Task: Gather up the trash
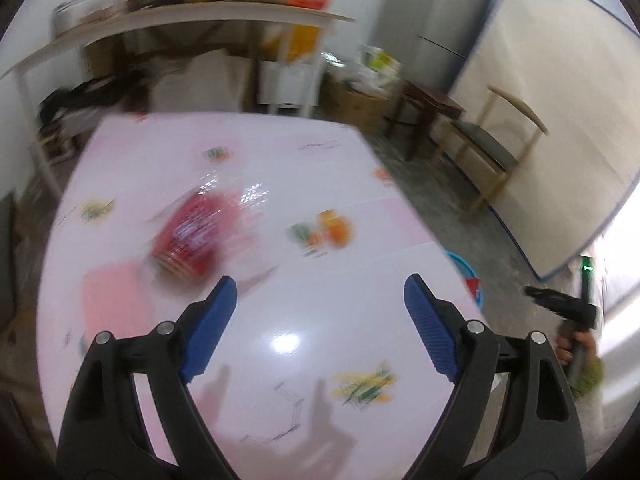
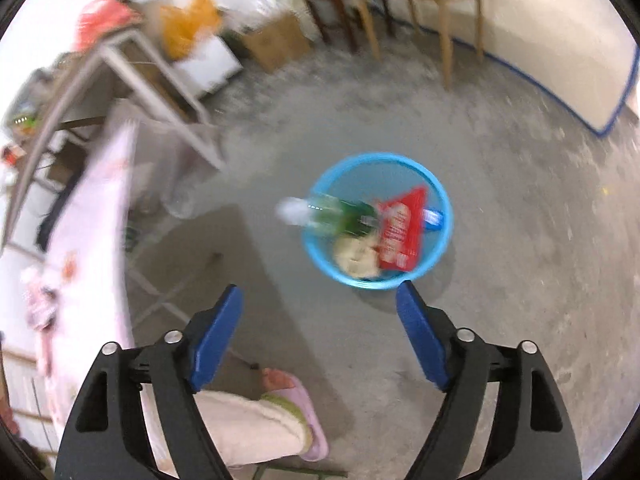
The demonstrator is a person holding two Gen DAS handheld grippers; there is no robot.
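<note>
My left gripper (image 1: 320, 296) hangs open over the pink table (image 1: 256, 152), nothing between its blue pads. A blurred red snack wrapper (image 1: 192, 236) lies on the table, ahead and to the left of it. A pale pink scrap (image 1: 108, 300) lies just left of the left finger. In the right wrist view my right gripper (image 2: 320, 304) is open and empty above the floor. Beyond its tips stands a blue bin (image 2: 378, 220) holding a green bottle (image 2: 340, 218), a red packet (image 2: 400, 236) and crumpled beige paper (image 2: 358, 258).
The blue bin (image 1: 468, 276) peeks out past the table's right edge. A wooden chair (image 1: 492, 148) and a big leaning board (image 1: 560, 120) stand to the right. A cluttered shelf table (image 1: 180, 20) is behind. A person's leg and pink slipper (image 2: 296, 404) are near the right gripper.
</note>
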